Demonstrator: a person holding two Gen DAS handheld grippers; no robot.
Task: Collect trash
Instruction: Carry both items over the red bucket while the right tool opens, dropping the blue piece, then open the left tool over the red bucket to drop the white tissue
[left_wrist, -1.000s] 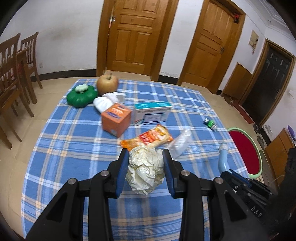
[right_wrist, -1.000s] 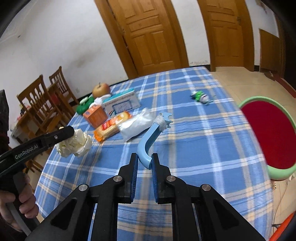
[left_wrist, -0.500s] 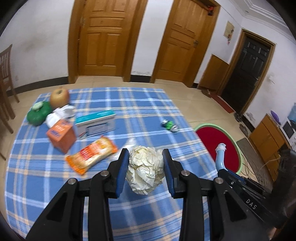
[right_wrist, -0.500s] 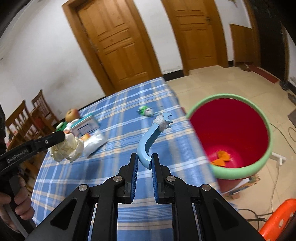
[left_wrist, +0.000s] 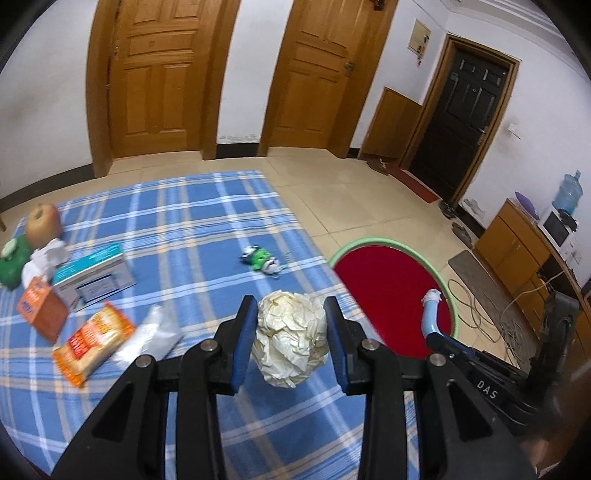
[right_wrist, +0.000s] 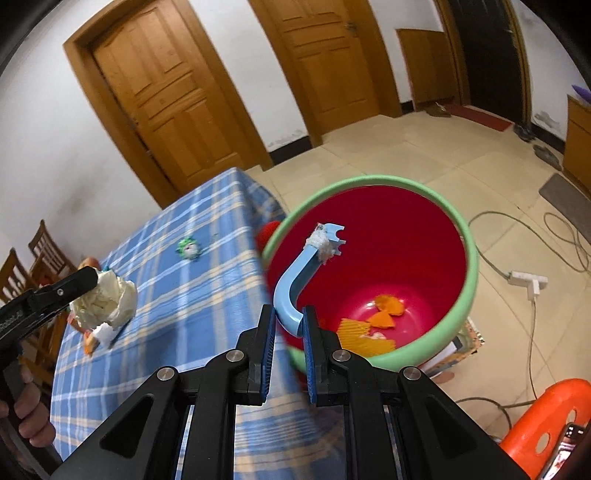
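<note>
My left gripper (left_wrist: 290, 328) is shut on a crumpled cream paper ball (left_wrist: 291, 341), held above the right side of the blue checked table (left_wrist: 184, 229). The same paper ball (right_wrist: 105, 304) shows at the left of the right wrist view. My right gripper (right_wrist: 288, 332) is shut on a bent light-blue plastic stick (right_wrist: 295, 280) with white wadding at its forked tip, held over the mouth of the red bin with a green rim (right_wrist: 373, 266). Orange scraps (right_wrist: 384, 314) lie on the bin's floor. The bin (left_wrist: 391, 291) stands on the floor just past the table's right edge.
On the table lie a green-and-white crumpled wrapper (left_wrist: 262, 258), a clear plastic bag (left_wrist: 155, 332), an orange snack packet (left_wrist: 92, 343), an orange box (left_wrist: 40, 314), a teal-and-white box (left_wrist: 92, 280), an apple (left_wrist: 42, 221) and a green object (left_wrist: 11, 262). Cables (right_wrist: 517, 240) and an orange stool (right_wrist: 546, 417) are on the floor.
Both grippers swung right, from over the table's middle towards its right edge. The blue stick now hangs over the red bin's mouth; the paper ball is near the bin. Both grips are unchanged.
</note>
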